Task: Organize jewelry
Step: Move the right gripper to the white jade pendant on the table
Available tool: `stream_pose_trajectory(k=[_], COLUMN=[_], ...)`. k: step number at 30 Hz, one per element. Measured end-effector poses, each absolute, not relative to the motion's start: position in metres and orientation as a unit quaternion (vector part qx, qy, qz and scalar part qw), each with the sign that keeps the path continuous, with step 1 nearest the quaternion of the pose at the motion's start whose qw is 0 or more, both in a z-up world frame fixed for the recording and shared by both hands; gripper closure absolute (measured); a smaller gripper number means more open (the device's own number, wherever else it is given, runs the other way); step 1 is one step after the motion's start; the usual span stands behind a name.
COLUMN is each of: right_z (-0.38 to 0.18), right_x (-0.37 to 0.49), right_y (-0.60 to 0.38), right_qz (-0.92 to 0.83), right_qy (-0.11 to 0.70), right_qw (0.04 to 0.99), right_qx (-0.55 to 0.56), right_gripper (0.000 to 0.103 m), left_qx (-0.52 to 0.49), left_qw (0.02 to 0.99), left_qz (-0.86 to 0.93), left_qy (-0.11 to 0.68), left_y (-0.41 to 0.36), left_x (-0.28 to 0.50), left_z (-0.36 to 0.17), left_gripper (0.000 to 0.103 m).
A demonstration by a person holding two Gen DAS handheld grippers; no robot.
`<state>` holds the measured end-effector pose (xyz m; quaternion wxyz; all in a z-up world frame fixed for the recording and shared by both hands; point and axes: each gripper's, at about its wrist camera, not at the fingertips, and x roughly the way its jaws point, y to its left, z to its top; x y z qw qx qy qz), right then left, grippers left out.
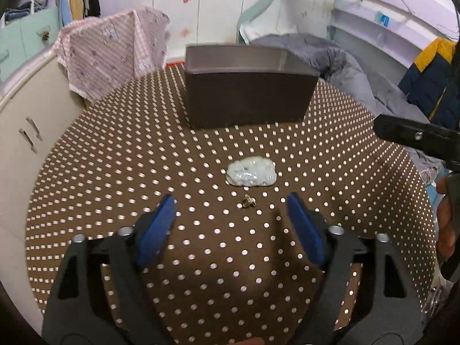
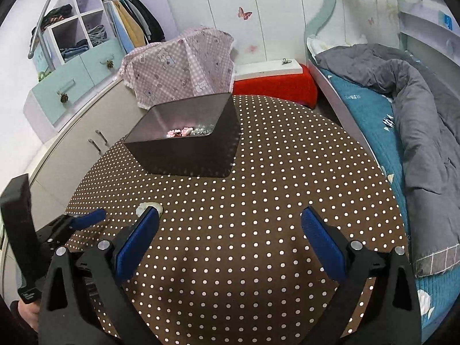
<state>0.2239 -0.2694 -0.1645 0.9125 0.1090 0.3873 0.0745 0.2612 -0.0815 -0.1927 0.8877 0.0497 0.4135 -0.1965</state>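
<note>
- Pale green jade pendant (image 1: 251,172) lies on the polka-dot tablecloth (image 1: 115,172), near side of the dark box (image 1: 250,95), a small metal earring (image 1: 247,201) just beside it.
- Left gripper (image 1: 231,218) and right gripper (image 2: 230,235) both gape, empty.
- Likely hard, slick, chippable; take hold across its narrow sides.

A round table (image 2: 258,201) is covered with a brown cloth with white dots. Behind it, white wardrobe doors (image 2: 230,5) with butterfly stickers are seen. At the left, a beige cabinet (image 2: 72,149), mint drawers (image 2: 72,80) and hanging clothes (image 2: 135,23) are placed. At the right, a bed (image 2: 373,115) with a grey quilt (image 2: 417,100) is found. A pink checked cloth (image 2: 181,69) is draped at the far side.
</note>
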Motion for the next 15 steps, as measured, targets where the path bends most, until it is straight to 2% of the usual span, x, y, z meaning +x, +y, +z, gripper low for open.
stream_pose_trajectory(k=[1,2,5,7,8,15], right_z=[-0.166,-0.167,-0.171,-0.174,-0.175,-0.184], right_x=[0.224,0.225,0.229,0.233,0.235,0.249], right_y=[-0.269,-0.268,-0.264,-0.258,-0.255,-0.224], right_qz=[0.076,0.078,0.087,0.091,0.094,0.131], right_qy=[0.388,0.390,0.394,0.399,0.401,0.410], right_qw=[0.912,0.911,0.909,0.907,0.906,0.901], right_qx=[0.109,0.109,0.105,0.097,0.094,0.055], right_gripper=[0.008,0.008,0.008,0.008,0.008,0.008], left_qx=[0.047,0.046,0.044,0.040,0.036,0.019], left_qw=[0.883,0.882,0.880,0.877,0.876,0.881], left_qz=[-0.199,-0.200,-0.211,-0.220,-0.224,-0.215], left_qy=[0.422,0.424,0.424,0.425,0.426,0.421], left_y=[-0.083,-0.084,-0.085,-0.085,-0.084,-0.064], left_x=[0.264,0.266,0.269,0.270,0.271,0.270], left_z=[-0.195,-0.196,-0.195,-0.196,-0.196,-0.195], left_gripper=[0.042,0.045,0.067,0.087,0.090,0.090])
